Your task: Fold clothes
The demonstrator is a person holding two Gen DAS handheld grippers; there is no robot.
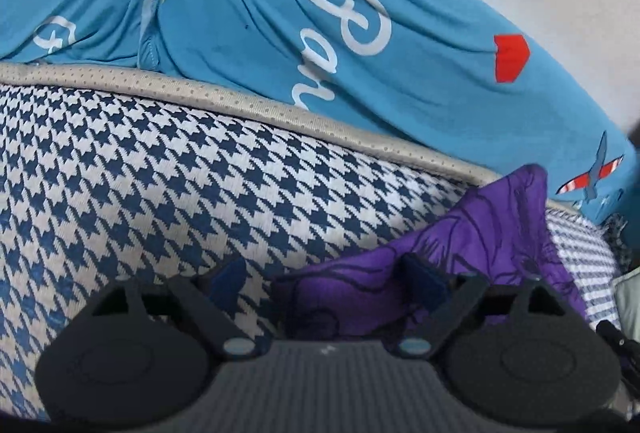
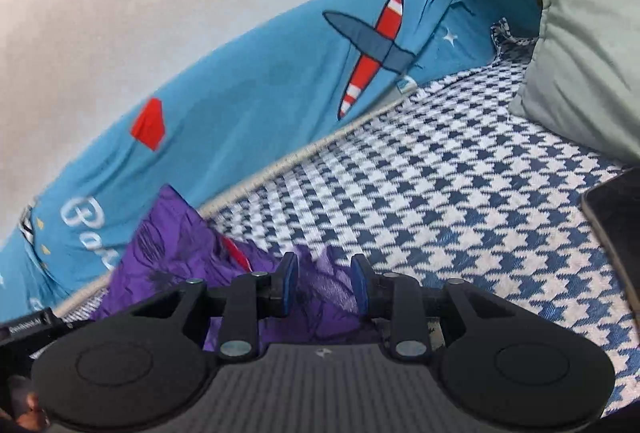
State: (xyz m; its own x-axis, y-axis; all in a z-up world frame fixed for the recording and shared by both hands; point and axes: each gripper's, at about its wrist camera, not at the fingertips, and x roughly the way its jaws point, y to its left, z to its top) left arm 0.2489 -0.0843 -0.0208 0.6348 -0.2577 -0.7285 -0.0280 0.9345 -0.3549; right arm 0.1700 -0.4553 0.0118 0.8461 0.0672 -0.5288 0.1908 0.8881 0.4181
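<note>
The purple garment [image 2: 168,257] lies bunched on the houndstooth bed cover [image 2: 460,201] by the blue sheet [image 2: 248,81], between both spread-jawed grippers [image 1: 326,279] [image 2: 325,283], apparently bracketing its ends for a pinch.

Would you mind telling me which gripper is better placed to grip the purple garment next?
The right gripper, probably. Its open jaws already straddle a raised fold of the purple garment, so closing should catch cloth. The left gripper is open wider, with the garment only at one side and the houndstooth cover between.
</note>
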